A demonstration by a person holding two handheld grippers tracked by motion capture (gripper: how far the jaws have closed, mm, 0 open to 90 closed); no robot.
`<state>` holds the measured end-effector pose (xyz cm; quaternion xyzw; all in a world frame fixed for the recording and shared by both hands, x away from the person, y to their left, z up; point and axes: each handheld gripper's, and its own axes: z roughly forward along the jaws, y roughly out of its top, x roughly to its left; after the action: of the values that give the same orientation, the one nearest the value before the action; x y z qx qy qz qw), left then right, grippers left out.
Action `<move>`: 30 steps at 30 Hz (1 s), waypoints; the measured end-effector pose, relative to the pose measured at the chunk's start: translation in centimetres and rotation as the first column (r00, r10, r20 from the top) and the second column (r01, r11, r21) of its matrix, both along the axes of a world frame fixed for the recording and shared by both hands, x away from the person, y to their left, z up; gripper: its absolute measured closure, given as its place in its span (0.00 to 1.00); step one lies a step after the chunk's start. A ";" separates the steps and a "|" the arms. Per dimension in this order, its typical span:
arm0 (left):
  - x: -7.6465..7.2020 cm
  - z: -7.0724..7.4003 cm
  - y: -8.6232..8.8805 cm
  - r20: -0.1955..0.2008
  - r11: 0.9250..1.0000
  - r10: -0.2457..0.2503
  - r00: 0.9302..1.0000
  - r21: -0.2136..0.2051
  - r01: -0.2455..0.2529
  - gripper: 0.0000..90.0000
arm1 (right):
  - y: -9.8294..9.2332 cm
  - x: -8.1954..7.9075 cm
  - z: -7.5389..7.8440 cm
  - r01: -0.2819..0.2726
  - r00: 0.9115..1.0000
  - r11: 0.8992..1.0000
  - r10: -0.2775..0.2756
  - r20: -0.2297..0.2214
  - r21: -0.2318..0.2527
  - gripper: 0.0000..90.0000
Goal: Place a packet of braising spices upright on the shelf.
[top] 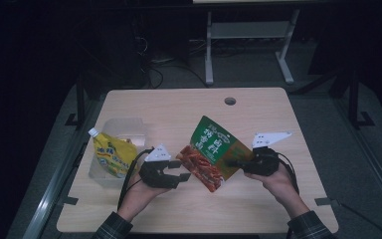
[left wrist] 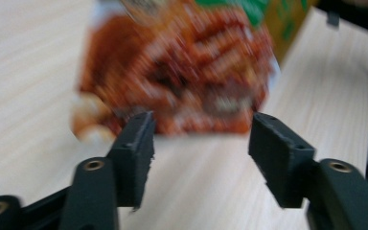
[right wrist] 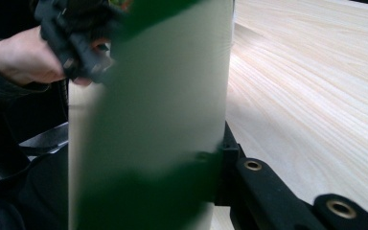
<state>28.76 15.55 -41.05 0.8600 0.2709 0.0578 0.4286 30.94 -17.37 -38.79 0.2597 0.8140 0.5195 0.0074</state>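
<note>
Two grippers were at work over the light wooden table. The right gripper was clamped on the right edge of a flat green and red foil snack pouch, jaws fully closed on it, and held the pouch off the table, tilted, near the middle of the tabletop. In the right gripper view the pouch's pale and green back stood upright between the jaws. The left gripper sat just left of the pouch's red lower corner; its jaws stood partly open and gripped nothing. In the left gripper view the red printed end of the pouch lay beyond the pads, apart from them. At the left edge of the table, a yellow spouted pouch lay in a clear plastic tub, well apart from the snack pouch.
</note>
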 end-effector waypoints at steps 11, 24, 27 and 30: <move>-2.6 -1.9 0.0 0.021 0.990 -0.121 0.992 0.073 0.119 0.23 | 1.3 1.3 1.7 0.030 0.999 0.999 -0.030 0.014 -0.030 1.00; -4.2 -3.6 1.1 0.004 0.985 -0.143 0.990 0.099 0.142 0.18 | 4.8 4.2 3.9 0.002 1.000 0.998 0.000 0.024 -0.063 1.00; -4.4 -3.7 1.4 -0.004 0.986 -0.139 0.990 0.096 0.139 0.18 | 5.8 4.9 4.6 -0.002 1.000 0.997 0.005 0.029 -0.073 1.00; -4.6 -3.7 1.5 -0.006 0.986 -0.141 0.990 0.092 0.141 0.18 | 6.9 5.5 5.2 -0.007 0.999 0.997 0.009 0.030 -0.076 1.00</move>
<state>24.18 17.00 -44.71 0.8957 0.2064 0.0400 0.3917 36.39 -10.51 -33.62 0.2480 0.8340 0.4921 0.0277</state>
